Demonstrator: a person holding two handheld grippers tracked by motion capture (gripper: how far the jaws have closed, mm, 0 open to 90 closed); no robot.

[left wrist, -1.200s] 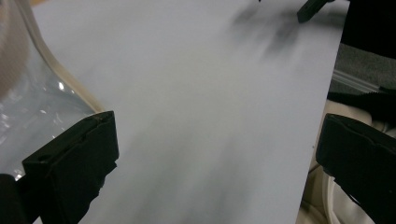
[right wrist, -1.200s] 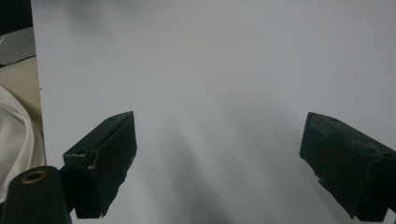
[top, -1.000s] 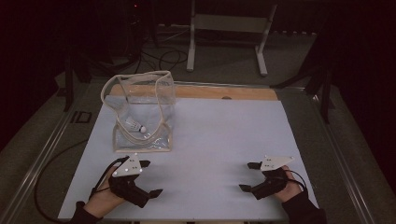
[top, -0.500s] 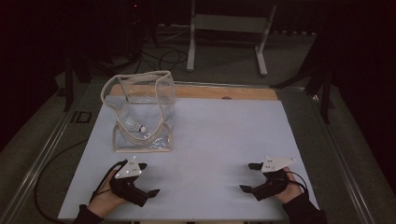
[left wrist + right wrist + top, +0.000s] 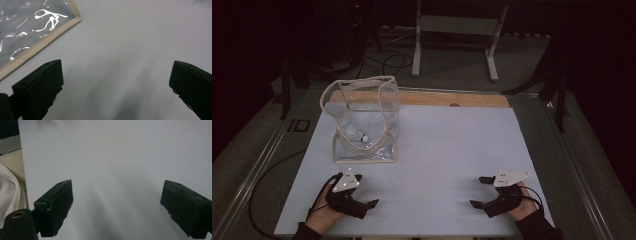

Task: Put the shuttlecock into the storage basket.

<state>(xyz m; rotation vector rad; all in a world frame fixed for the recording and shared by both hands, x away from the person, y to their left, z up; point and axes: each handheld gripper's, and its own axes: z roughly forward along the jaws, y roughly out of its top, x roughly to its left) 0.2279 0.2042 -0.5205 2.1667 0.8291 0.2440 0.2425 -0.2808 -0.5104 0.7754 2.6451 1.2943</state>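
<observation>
Both our hands rest low at the near edge of the white table sheet [image 5: 447, 150], and neither holds anything. Our left gripper [image 5: 362, 202] has drawn back toward us over the last second: it was close under the clear plastic tote bag with beige fabric trim [image 5: 364, 125], and now it lies nearer the table's front edge, with a strip of bare sheet between it and the bag. Its jaws stand wide apart with nothing between them; in the left gripper view the bag's beige bottom corner [image 5: 40, 42] sits up and to the left of the jaws, not touching them.

Our right gripper [image 5: 480, 192] has kept its place at the near right, well apart from the bag, jaws equally wide and empty over plain sheet.

The bag stands upright at the left-middle of the sheet, its mouth open, with a white feathered shuttlecock [image 5: 357, 134] lying inside at the bottom (cork end toward the right).

We judge this retreat as a settling into a rest pose: the shuttlecock is bagged, so the work looks finished or paused.
</observation>
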